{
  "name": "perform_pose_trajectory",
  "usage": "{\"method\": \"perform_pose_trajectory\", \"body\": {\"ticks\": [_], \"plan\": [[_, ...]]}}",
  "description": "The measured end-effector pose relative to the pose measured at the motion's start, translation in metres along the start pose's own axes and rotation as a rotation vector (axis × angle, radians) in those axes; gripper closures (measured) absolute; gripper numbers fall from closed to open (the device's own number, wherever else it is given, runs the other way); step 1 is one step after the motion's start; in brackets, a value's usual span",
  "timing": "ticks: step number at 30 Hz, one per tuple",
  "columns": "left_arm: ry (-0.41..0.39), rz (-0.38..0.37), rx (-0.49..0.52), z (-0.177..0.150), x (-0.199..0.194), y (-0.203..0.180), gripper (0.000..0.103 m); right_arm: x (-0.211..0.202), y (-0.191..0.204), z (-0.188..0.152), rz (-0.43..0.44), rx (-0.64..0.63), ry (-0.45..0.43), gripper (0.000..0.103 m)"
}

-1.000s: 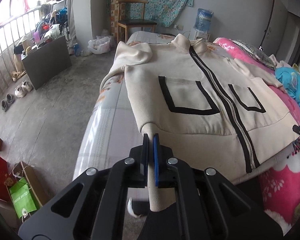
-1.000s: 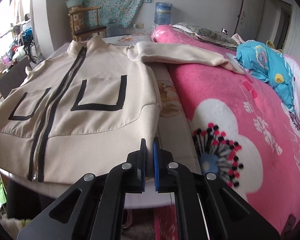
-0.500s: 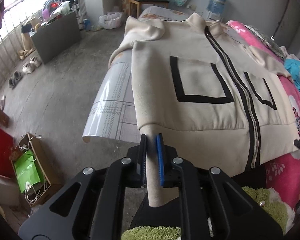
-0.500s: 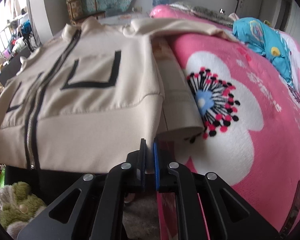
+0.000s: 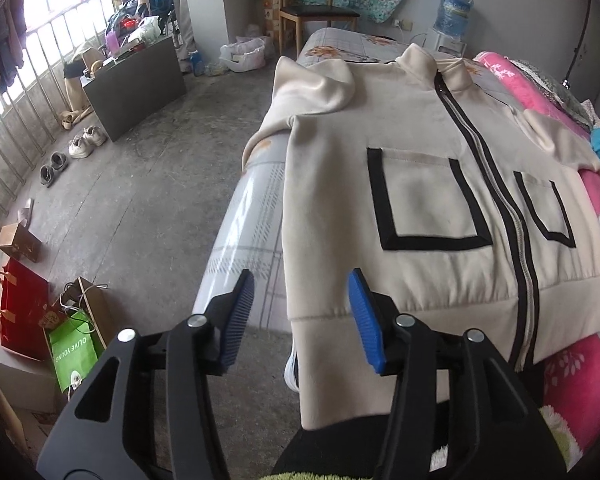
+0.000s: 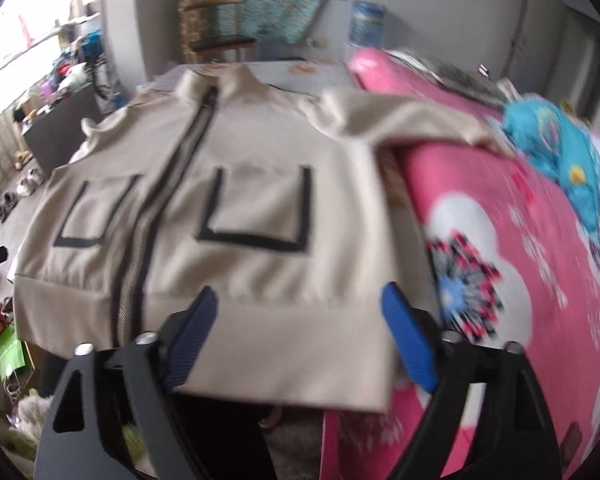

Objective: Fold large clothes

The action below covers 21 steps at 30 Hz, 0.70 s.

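Observation:
A cream zip-up jacket [image 5: 420,184] with black-edged pockets lies flat, front up, on the bed, its hem hanging over the near edge. It also shows in the right wrist view [image 6: 236,216]. My left gripper [image 5: 300,312] is open, its blue pads on either side of the hem's left corner without gripping it. My right gripper [image 6: 300,336] is open above the hem's right part. One sleeve [image 5: 312,92] is bunched at the far left; the other sleeve [image 6: 400,120] stretches over the pink blanket.
A pink flowered blanket [image 6: 520,240] covers the bed's right side, with a blue garment [image 6: 552,140] on it. The concrete floor [image 5: 140,184] on the left holds shoes, a dark cabinet [image 5: 136,80], and paper bags [image 5: 72,344]. A wooden chair [image 5: 316,12] stands behind the bed.
Both grippers were shut on the jacket's hem corners and have opened, letting the hem go. The jacket now rests on the bed with its hem hanging over the edge.

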<state>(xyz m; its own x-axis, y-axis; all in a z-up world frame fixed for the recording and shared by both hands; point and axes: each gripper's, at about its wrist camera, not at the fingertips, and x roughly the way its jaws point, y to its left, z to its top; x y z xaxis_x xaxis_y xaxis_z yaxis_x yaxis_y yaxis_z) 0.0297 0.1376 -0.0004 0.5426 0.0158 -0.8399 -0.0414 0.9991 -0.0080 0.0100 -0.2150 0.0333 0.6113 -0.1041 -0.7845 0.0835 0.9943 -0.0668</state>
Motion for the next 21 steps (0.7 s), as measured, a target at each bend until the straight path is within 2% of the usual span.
{"method": "perform_pose_trajectory", "body": {"ticks": [3,9,14,21], "plan": [[-0.003,0.020,0.000,0.014,0.008,0.004,0.048,0.012,0.030,0.026,0.034,-0.045,-0.018,0.007],[0.009,0.050,-0.025,0.040,0.028,0.016,0.044,0.043,0.089,0.075,0.123,-0.129,-0.038,0.006],[0.016,0.070,-0.056,0.063,0.046,0.029,0.043,0.086,0.142,0.100,0.144,-0.219,0.030,0.006],[0.031,0.088,-0.080,0.082,0.068,0.040,0.043,0.133,0.182,0.112,0.156,-0.279,0.083,0.006]]}}
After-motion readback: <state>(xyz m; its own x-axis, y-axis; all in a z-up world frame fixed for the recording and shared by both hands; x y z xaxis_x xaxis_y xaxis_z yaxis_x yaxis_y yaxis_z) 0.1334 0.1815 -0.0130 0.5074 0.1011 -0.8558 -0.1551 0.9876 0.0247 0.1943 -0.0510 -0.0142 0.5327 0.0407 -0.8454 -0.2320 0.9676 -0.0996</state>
